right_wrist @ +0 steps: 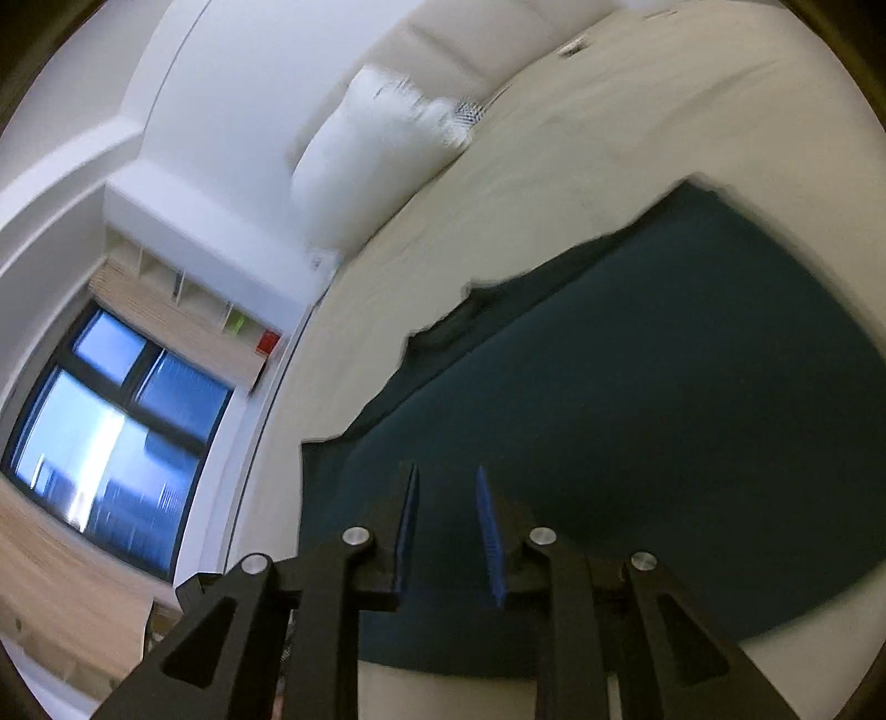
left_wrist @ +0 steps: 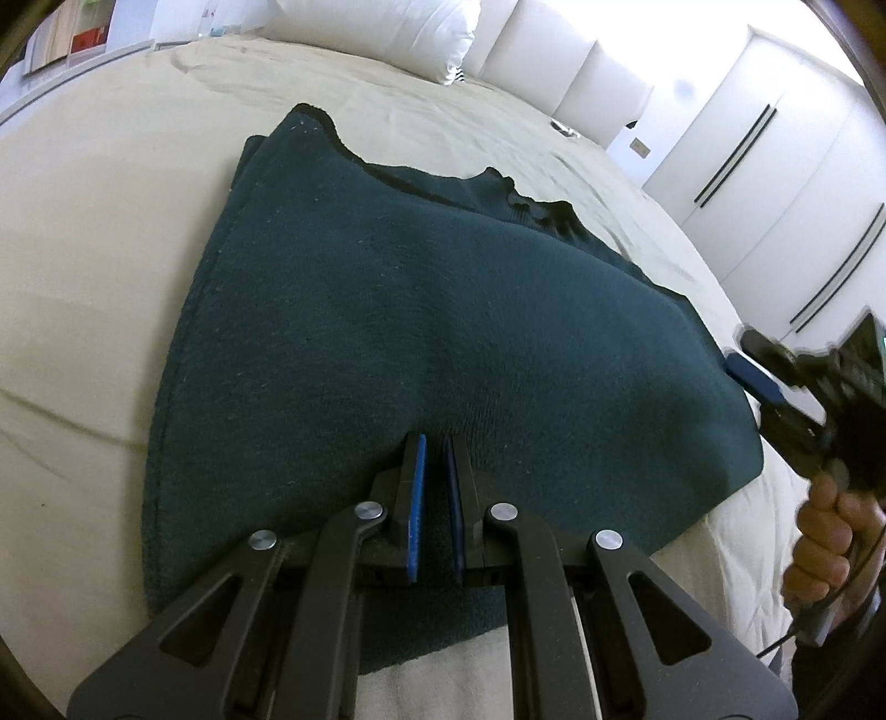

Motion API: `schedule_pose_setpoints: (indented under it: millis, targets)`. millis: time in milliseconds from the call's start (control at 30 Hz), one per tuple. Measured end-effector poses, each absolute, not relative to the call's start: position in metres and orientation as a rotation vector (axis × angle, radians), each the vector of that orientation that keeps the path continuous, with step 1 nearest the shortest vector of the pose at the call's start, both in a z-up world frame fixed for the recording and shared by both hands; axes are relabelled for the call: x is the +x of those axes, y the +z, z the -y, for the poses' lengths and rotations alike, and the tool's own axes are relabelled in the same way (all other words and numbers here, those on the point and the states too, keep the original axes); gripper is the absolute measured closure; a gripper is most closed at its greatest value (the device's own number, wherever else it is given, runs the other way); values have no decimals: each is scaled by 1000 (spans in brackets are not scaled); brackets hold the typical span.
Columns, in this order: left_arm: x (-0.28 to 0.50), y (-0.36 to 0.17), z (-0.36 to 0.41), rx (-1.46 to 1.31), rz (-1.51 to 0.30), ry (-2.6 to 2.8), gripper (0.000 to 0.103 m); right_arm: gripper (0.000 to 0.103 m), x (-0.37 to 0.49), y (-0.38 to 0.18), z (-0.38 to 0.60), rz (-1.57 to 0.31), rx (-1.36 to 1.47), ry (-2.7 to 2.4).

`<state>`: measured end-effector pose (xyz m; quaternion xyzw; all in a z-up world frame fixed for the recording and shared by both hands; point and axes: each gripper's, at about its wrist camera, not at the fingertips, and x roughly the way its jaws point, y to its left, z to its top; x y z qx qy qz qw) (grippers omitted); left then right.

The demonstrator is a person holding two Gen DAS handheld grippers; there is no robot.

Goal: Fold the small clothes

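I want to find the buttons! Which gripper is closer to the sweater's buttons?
Probably right. The right gripper sits at the sweater's edge on the buttons' side; the left gripper rests near the hem, farther away.

left gripper (left_wrist: 436,443) nearly closed, right gripper (right_wrist: 446,476) parted, empty.

dark teal garment (left_wrist: 421,310), cream bedsheet (left_wrist: 99,266), possibly white pillow (left_wrist: 382,27)

— I log, item one: cream bedsheet (left_wrist: 111,232), creased; white pillow (left_wrist: 387,27) at its far end.
— I add: padded white headboard (left_wrist: 576,72), white wardrobe doors (left_wrist: 775,183) with dark handles, window (right_wrist: 111,432), wooden shelf (right_wrist: 183,315).
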<state>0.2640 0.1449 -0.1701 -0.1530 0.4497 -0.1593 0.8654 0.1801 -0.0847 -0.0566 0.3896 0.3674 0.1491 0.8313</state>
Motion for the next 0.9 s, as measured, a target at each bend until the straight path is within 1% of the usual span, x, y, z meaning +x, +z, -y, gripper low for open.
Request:
schedule_pose_setpoints:
  millis: [200,267,300,333,533,700,767,833,900]
  targets:
    - [261,-168,-139,-282,-936,-319,95,78,223,-86,48,-888,791,377]
    - [262,-169,-137,-282,-938,-319,95,86,226,-97,48,-895,788,362]
    - [262,-169,-137,-281,-939,-319,95,99,230,-103,58,-892,813,350]
    - [261,-169,-137,-280,-939,-319,95,103,233,-107,67,-887,840,331]
    - [261,-168,-135,-273,-936,-318,95,103,210,-117,172,-728,1011,174]
    - [258,-167,-137,-268,-935,-316,95,103,172,-111,240,-653,1018,-62]
    - [258,-167,-138,-265,-936,-314,95,96,155,-105,254,-642,1011,-146]
    - [258,-166,-136,-257,-936,-310,95,86,138,-101,258,-625,1043,-144]
    - [259,-163,-135,-250,-937,-307,95,83,125,-91,248,-623,1031,-89]
